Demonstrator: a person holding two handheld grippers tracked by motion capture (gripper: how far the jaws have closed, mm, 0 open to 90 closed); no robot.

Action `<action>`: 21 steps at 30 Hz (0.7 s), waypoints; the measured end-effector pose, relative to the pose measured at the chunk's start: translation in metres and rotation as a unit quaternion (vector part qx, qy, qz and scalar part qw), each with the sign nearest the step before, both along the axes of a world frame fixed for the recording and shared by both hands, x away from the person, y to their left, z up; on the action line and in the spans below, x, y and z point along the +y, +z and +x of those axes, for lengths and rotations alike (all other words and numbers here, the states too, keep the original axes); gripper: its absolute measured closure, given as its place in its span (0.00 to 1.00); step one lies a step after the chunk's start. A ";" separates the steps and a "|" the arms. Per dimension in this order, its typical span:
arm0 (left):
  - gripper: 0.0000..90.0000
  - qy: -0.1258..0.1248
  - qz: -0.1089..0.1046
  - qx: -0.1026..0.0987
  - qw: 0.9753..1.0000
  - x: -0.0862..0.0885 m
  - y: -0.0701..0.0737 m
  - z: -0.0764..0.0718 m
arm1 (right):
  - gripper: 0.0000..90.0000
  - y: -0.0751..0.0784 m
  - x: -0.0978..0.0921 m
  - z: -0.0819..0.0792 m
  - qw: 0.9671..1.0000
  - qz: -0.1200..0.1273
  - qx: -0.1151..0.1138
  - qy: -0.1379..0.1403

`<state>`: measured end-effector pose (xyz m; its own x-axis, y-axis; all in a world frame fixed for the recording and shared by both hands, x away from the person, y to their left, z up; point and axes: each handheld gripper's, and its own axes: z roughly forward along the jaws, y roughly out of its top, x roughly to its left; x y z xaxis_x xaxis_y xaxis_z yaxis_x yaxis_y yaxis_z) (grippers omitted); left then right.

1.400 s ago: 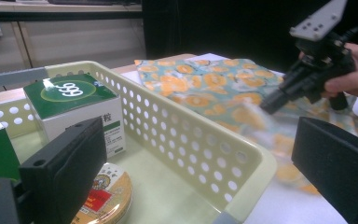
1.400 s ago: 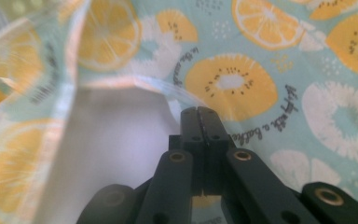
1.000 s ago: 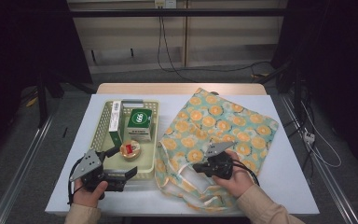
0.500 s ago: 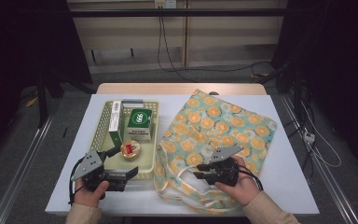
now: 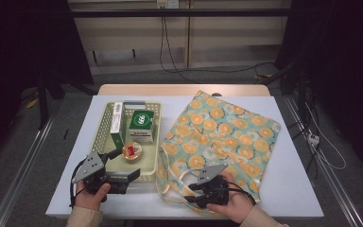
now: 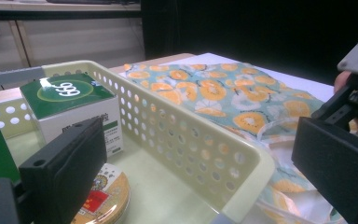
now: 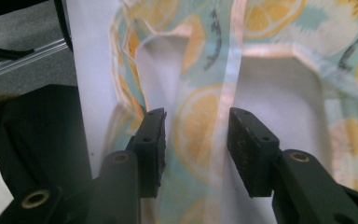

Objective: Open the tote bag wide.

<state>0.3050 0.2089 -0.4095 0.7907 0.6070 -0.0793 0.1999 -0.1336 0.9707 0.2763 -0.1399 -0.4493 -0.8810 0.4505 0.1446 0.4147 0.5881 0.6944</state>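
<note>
A pale yellow perforated basket [image 5: 157,142] stands on the white table, left of a flat tote bag [image 5: 227,137] printed with orange slices. Inside the basket are a green and white box [image 5: 141,125], a slim upright box [image 5: 117,122] and a round tin [image 5: 132,151]. My left gripper [image 5: 128,180] is open at the basket's near edge, and the basket's corner [image 6: 242,161] lies between its wide jaws [image 6: 200,177]. My right gripper [image 5: 191,194] is open low over the bag's near end, with the bag's fabric and a handle strip [image 7: 228,88] beneath its jaws [image 7: 196,123].
The table's [image 5: 288,184] near edge is just behind both hands. Bare white surface lies right of the bag. Cables [image 5: 170,52] and a low shelf sit on the floor beyond the far edge, with metal rails [image 5: 19,175] along both sides.
My right gripper has moved toward the near edge and slightly left, down to the bag's handle end. The left gripper has barely shifted.
</note>
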 end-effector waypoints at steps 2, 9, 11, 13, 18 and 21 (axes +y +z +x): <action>0.03 0.000 -0.001 0.000 1.000 0.001 0.000 0.001 | 0.75 0.000 0.000 0.000 1.000 -0.004 -0.011 0.002; 0.03 -0.001 -0.001 -0.001 1.000 0.001 0.000 0.001 | 1.00 0.006 -0.004 0.006 1.000 0.006 0.003 0.019; 0.03 0.000 -0.003 0.000 1.000 0.001 0.000 0.001 | 1.00 0.015 -0.009 0.010 1.000 0.019 0.001 0.013; 0.03 0.000 -0.003 0.000 1.000 0.001 0.000 0.001 | 1.00 0.029 -0.018 0.017 0.999 0.037 -0.005 0.006; 0.03 -0.001 -0.003 0.001 1.000 0.000 0.000 0.001 | 1.00 0.058 -0.047 0.044 0.997 0.054 -0.024 -0.041; 0.03 -0.001 -0.003 -0.001 1.000 0.000 0.000 0.001 | 1.00 0.062 -0.065 0.065 0.996 0.049 -0.027 -0.065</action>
